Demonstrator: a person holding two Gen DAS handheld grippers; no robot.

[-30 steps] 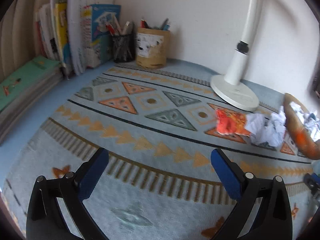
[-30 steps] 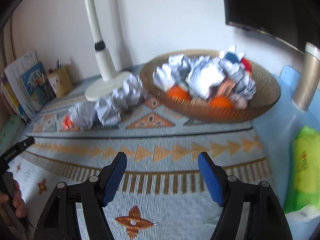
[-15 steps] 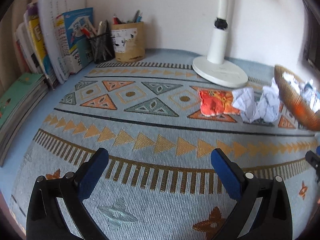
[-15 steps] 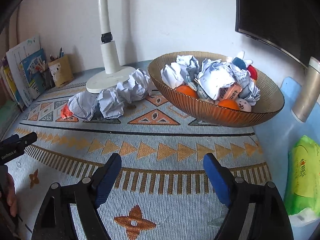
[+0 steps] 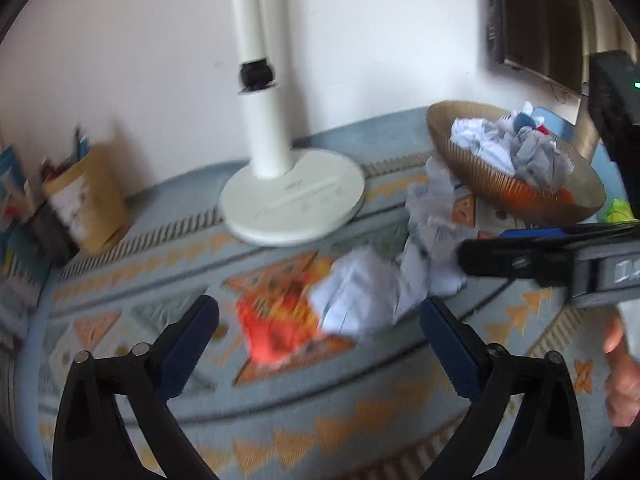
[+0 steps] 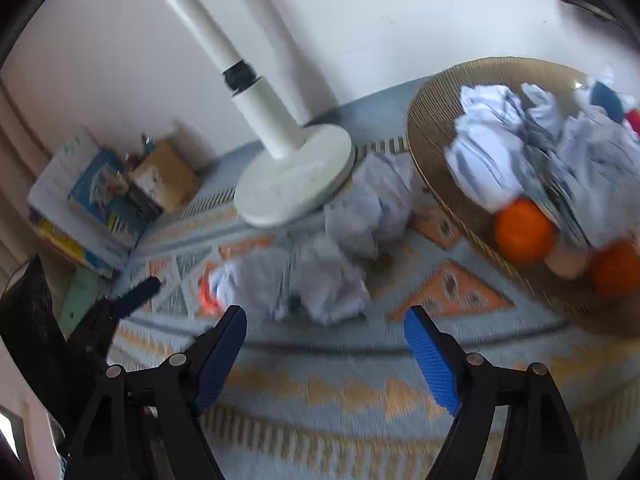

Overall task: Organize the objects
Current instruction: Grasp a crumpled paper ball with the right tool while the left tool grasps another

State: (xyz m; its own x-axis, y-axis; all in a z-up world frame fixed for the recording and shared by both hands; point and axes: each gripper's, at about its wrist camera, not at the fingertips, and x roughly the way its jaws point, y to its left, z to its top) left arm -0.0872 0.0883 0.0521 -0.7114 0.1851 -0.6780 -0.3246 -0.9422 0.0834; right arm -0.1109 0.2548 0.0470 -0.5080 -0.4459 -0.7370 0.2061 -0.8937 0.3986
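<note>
Left gripper (image 5: 318,322) closing, right gripper (image 6: 326,332) closing, both apart, empty; crumpled paper balls (image 6: 320,276) on woven mat (image 6: 360,400); ribbed round bowl (image 6: 432,128).

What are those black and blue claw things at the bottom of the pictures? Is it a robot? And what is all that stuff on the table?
No robot: a person holds a gripper in each hand, with a camera on each looking along its fingers. One picture is from the left gripper, the other from the right gripper. Both are closing a little, with nothing between them. On the patterned mat lie crumpled white paper balls, an orange-red wrapper and a white lamp base. A bowl holds more paper and oranges.
</note>
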